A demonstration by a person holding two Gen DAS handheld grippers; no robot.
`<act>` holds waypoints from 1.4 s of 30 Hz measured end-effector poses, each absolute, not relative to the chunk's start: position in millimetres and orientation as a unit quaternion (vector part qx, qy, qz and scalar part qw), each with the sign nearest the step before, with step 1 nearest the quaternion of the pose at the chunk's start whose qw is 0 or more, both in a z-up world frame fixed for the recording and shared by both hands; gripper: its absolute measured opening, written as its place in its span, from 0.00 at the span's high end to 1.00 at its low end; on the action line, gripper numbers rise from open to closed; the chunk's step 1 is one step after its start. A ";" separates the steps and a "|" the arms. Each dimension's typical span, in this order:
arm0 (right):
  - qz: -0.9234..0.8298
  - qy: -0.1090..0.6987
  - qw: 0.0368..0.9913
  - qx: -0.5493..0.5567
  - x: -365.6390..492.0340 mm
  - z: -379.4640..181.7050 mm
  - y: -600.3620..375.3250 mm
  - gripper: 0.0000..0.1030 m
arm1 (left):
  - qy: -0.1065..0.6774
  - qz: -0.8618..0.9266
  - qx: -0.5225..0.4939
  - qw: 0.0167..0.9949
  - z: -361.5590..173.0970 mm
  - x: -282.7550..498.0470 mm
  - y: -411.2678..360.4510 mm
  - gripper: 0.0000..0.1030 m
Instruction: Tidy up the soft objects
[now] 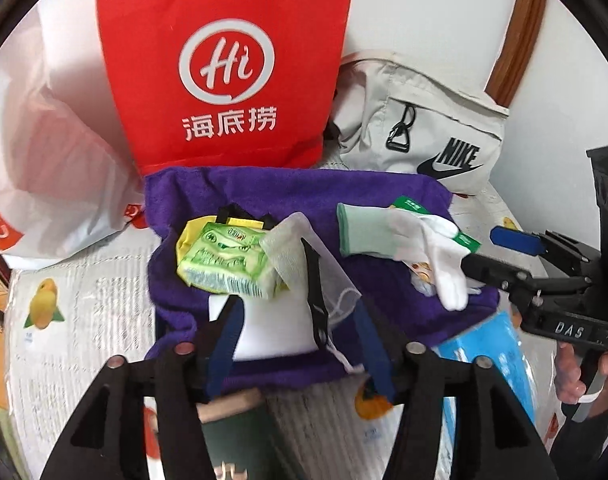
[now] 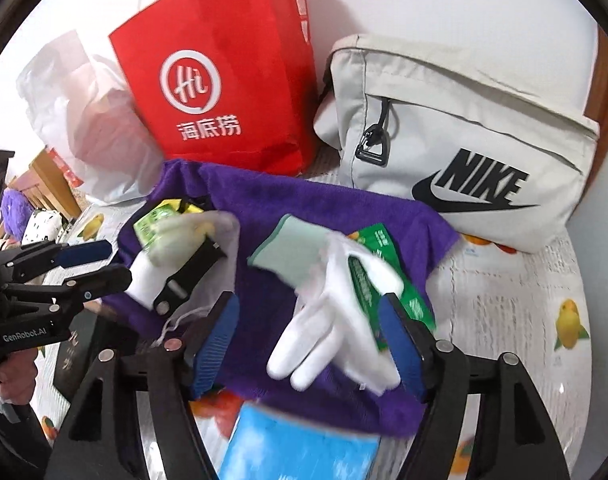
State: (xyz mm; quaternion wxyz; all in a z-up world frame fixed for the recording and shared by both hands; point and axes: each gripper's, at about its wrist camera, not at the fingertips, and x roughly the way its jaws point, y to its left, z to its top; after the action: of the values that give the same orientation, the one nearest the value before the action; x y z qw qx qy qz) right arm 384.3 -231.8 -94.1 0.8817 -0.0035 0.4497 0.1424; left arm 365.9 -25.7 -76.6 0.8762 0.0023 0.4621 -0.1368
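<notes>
A purple towel (image 1: 263, 188) (image 2: 304, 208) lies spread on the table. On it sit a green tissue pack (image 1: 227, 260) (image 2: 151, 224), a mesh pouch (image 1: 299, 256) with a black strap (image 1: 318, 292), and a white glove with a green cuff (image 1: 388, 232) (image 2: 332, 312) over a green packet (image 2: 384, 276). My left gripper (image 1: 299, 340) is open, its fingers either side of the white pouch and strap. My right gripper (image 2: 308, 344) is open, its fingers flanking the glove; it also shows at the right of the left wrist view (image 1: 484, 252).
A red paper bag (image 1: 227, 60) (image 2: 223, 92) stands behind the towel, a white plastic bag (image 1: 51, 152) to its left, a grey Nike bag (image 1: 432, 128) (image 2: 456, 140) to its right. A blue packet (image 2: 299, 452) lies at the towel's near edge. Newspaper (image 1: 83, 320) covers the table.
</notes>
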 end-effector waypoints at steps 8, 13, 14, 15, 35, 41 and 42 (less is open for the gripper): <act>0.110 0.462 0.880 -0.029 333.8 -75.6 -222.6 0.21 | 0.439 -0.130 -0.001 0.889 -47.1 313.0 -23.6 0.26; 0.101 0.464 0.880 -0.010 297.7 -64.8 -222.8 0.21 | 0.432 -0.109 -0.012 0.895 -34.0 279.0 -17.7 0.18; 0.098 0.463 0.881 -0.012 286.9 -61.8 -222.7 0.21 | 0.433 -0.103 -0.016 0.895 -31.5 270.3 -15.2 0.18; 0.095 0.461 0.882 -0.014 280.7 -60.0 -222.8 0.21 | 0.433 -0.098 -0.018 0.896 -30.1 264.2 -13.6 0.18; 0.046 0.388 0.921 0.014 111.3 -13.9 -233.7 0.07 | 0.390 -0.030 -0.011 0.920 -10.6 106.5 -10.7 0.11; 0.043 0.368 0.929 -0.002 76.4 -9.6 -224.6 0.05 | 0.392 -0.032 -0.038 0.919 -12.4 74.4 -4.0 0.11; 0.045 0.366 0.930 -0.002 70.4 -8.9 -223.7 0.05 | 0.390 -0.032 -0.039 0.920 -11.4 69.5 -3.2 0.11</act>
State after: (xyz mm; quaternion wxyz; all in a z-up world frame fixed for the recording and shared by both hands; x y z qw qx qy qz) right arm 70.4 -223.7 -8.9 0.9297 -0.0018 0.3656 0.0453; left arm 69.5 -3.2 -11.4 0.9196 -0.0393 0.3897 -0.0315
